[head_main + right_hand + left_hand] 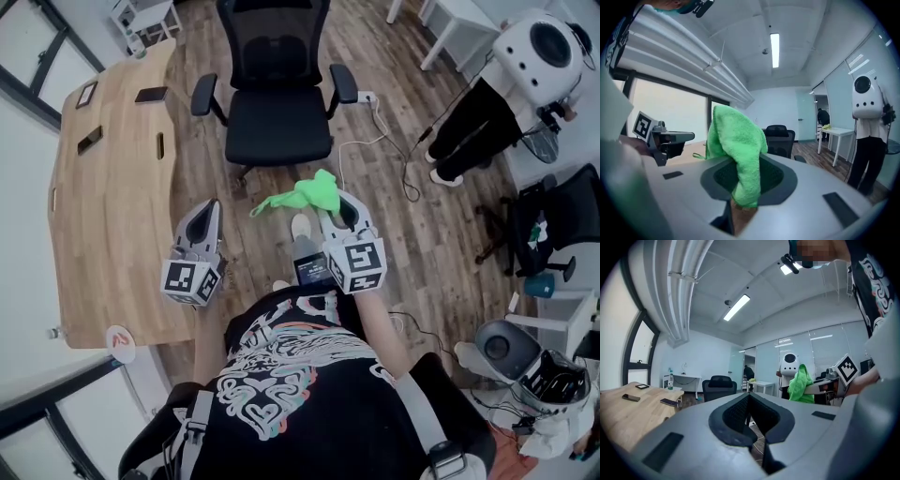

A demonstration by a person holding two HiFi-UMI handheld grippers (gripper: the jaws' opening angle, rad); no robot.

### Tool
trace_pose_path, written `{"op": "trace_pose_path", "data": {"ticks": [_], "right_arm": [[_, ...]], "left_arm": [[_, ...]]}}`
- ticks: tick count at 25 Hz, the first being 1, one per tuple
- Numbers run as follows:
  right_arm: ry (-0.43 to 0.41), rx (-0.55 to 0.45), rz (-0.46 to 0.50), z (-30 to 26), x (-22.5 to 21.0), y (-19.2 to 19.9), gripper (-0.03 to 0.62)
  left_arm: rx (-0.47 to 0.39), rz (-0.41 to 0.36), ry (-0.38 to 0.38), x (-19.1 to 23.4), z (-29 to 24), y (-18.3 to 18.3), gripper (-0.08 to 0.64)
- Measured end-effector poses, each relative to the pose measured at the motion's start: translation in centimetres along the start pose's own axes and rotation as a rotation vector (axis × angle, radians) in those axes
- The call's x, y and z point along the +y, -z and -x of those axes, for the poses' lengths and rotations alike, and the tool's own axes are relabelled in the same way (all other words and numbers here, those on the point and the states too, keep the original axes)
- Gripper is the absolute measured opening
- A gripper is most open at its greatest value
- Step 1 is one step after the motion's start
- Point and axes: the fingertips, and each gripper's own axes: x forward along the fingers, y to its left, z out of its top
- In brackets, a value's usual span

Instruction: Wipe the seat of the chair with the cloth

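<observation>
The black office chair stands ahead of me on the wood floor, its seat (277, 127) bare; it also shows small and far in the left gripper view (719, 386) and behind the cloth in the right gripper view (780, 137). My right gripper (330, 208) is shut on a bright green cloth (306, 195), held in the air short of the seat's front edge. The cloth (738, 143) drapes over the jaws of that gripper (744, 190). My left gripper (206, 212) hovers to the left, shut and holding nothing (751, 420). From it, the cloth (801, 383) appears at the right.
A wooden desk (105, 197) runs along the left with phones (150, 95) on it. A person in black trousers (473, 120) stands at the right beside a white table (461, 21). Cables (392, 141) trail on the floor. Another black chair (561, 217) is at the far right.
</observation>
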Motion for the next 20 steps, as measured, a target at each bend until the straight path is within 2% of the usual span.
{"op": "trace_pose_path", "data": {"ticks": [4,9,17,20], "right_arm": [[-0.009,-0.002,0.016,-2.3,-0.2,-0.2,0.080],[0.004,0.010,0.017,-7.6,-3.1,-0.2,0.080],[-0.009,0.044,-0.033,-20.1,-9.9,-1.0,0.080],[-0.031,0.062,-0.029,-24.4,-13.7,-1.7,0.080]], "left_arm": [[-0.010,0.010,-0.001,2.0,-1.3,-0.1,0.000],[0.003,0.010,-0.007,5.2,-6.1,0.3,0.000],[0.047,-0.010,-0.017,12.2,-18.9,-0.2,0.000],[0.057,-0.001,0.034,13.0,-25.3,-0.9,0.000]]}}
